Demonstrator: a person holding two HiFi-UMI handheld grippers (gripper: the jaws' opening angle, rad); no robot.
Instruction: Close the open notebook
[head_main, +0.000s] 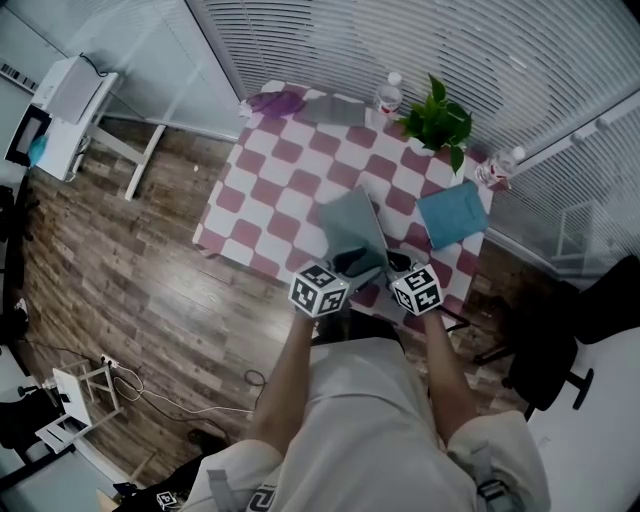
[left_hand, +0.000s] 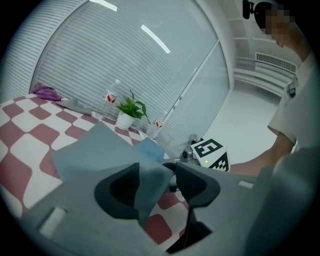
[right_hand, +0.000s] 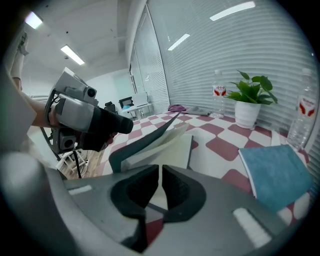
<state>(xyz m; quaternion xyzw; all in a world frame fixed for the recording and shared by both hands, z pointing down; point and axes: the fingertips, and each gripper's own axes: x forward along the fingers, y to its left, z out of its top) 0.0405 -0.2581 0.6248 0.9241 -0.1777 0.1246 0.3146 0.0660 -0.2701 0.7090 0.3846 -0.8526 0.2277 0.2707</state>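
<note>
Well, notebook place: the notebook (head_main: 352, 225) lay on the checked table (head_main: 270, 170), on your side of the plant (head_main: 438, 120) and close to the table edge farthest from that plant.
Long axis: in the head view it ran from you roughly toward the plant, a little aslant.
Cover: the grey cover (left_hand: 95, 150) stood tilted up, not yet flat on the cream pages (right_hand: 167, 150); the book was only part shut.
Left gripper: your left gripper (left_hand: 157, 180) had its jaws wide apart, with a corner of the cover between them. A gap showed beside the right-hand jaw, so nothing was clamped.
Right gripper: your right gripper (right_hand: 160, 187) had its jaws together, bar a thin slit, and held nothing. It pointed over the pages toward the plant.
Nearer hand: the left was the nearer to the cover, since the cover sat inside its jaws; the right was just beside it.
Key relation: the cover leaned over the pages on the right gripper's side, so I judged that the closing move would have to carry it down that way.
Other thing: a blue book (head_main: 452, 213) lay apart, between the plant and you.
</note>
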